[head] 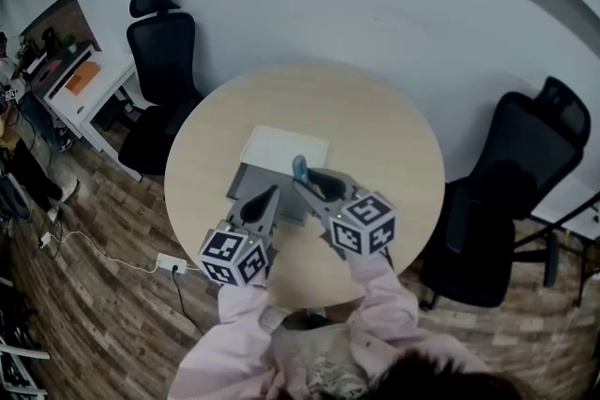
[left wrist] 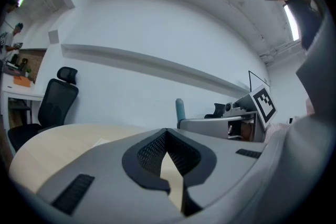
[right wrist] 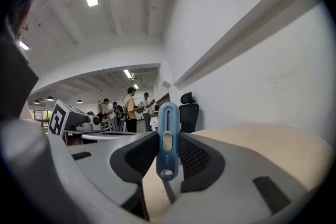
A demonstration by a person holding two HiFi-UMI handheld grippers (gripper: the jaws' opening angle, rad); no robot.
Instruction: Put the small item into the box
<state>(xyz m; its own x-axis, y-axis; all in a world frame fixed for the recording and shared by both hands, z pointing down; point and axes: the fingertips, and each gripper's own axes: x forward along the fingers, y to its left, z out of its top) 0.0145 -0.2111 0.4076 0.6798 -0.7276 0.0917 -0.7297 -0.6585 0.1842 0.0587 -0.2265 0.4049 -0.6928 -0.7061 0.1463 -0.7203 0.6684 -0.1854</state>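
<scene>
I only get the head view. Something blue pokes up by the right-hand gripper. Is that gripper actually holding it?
Observer: Yes. In the right gripper view, the right gripper has its jaws pressed on both sides of the blue item, which stands upright.
Visitor: What does it look like up close?
Observer: Slim, with a pale oval button set in a slot and a round hole at its lower end.
Visitor: And the other gripper?
Observer: The left gripper has its jaw tips together with nothing between them. Only the table shows through the gap behind the tips.
</scene>
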